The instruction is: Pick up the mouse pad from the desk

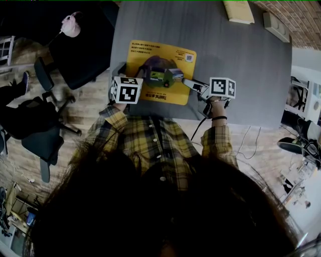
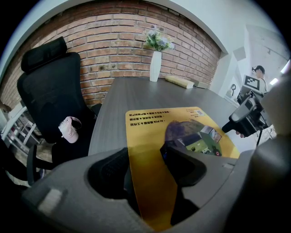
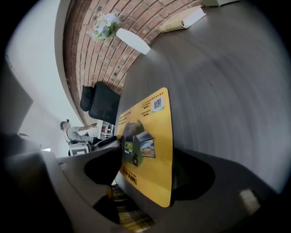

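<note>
**Head view: both tongs spread over the near corners of the mouse pad**

Seen from above, the yellow mouse pad point(image 1: 150, 55) lies flat on the grey desk point(image 1: 241, 65), towards its left side. Only a narrow strip of bare desk runs between the pad's left edge and the desk's left edge. The pad's near edge sits close to the desk edge by the person's plaid shirt point(image 1: 150, 140).

The left gripper point(image 2: 145, 157) has its jaws wide apart. One jaw rests over the printed face and the other stands off the pad's left edge, with the near left corner showing in the gap between them. Nothing is pinched. The right gripper point(image 3: 148, 152) is rolled over on its side and is spread as well. The pad's near right corner lies between its jaws, and neither jaw presses on it.

To the right of the pad and beyond it the desk is bare and broad. It runs out to a beige book point(image 1: 238, 11) and a white vase point(image 2: 155, 66) at the far edge, against the brick wall point(image 2: 113, 50). A black office chair point(image 2: 50, 91) stands just off the desk's left side with a pink thing point(image 2: 69, 129) on its seat.
</note>
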